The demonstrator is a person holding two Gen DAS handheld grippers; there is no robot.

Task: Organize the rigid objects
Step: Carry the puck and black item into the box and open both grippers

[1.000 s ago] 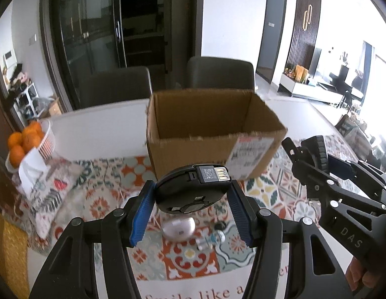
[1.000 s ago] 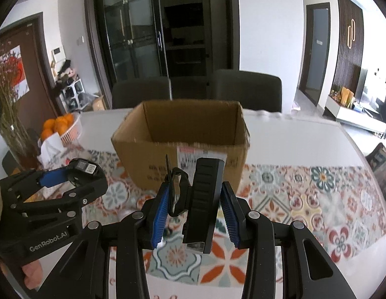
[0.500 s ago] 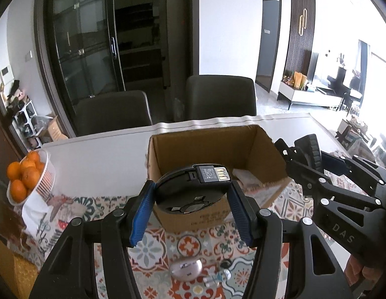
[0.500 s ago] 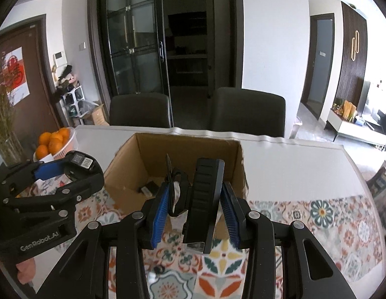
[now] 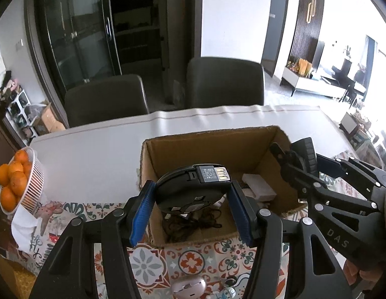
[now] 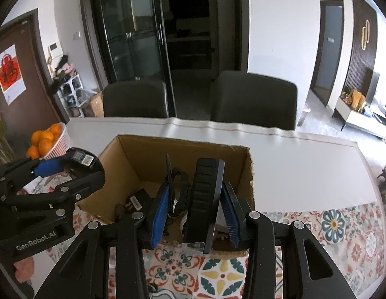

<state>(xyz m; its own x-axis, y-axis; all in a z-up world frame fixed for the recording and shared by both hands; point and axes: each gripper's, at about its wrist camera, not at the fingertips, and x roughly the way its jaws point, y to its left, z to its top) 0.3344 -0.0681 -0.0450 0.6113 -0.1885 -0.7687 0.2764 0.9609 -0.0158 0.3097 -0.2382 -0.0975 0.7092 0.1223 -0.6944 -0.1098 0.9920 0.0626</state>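
An open cardboard box [image 5: 217,139] [image 6: 133,157] stands on the patterned tablecloth. My left gripper [image 5: 190,199] is shut on a round black retractable cable reel with a USB plug [image 5: 193,189], held above the box's near left part. My right gripper [image 6: 195,206] is shut on a flat black ribbed device with a strap [image 6: 205,199], held above the box's near edge. Inside the box lie a white block [image 5: 258,186], a tangled black cable [image 5: 193,224] and a black adapter [image 6: 135,199]. The right gripper shows at the right of the left wrist view [image 5: 287,160].
A white basket of oranges [image 5: 16,182] [image 6: 47,140] stands at the table's left. A silver oval case [image 5: 189,286] and small items lie on the cloth near me. Two dark chairs [image 6: 252,99] stand behind the white table [image 6: 304,164].
Both grippers have risen and moved forward with their objects, from in front of the box to above its opening. The box's inside has come into view.
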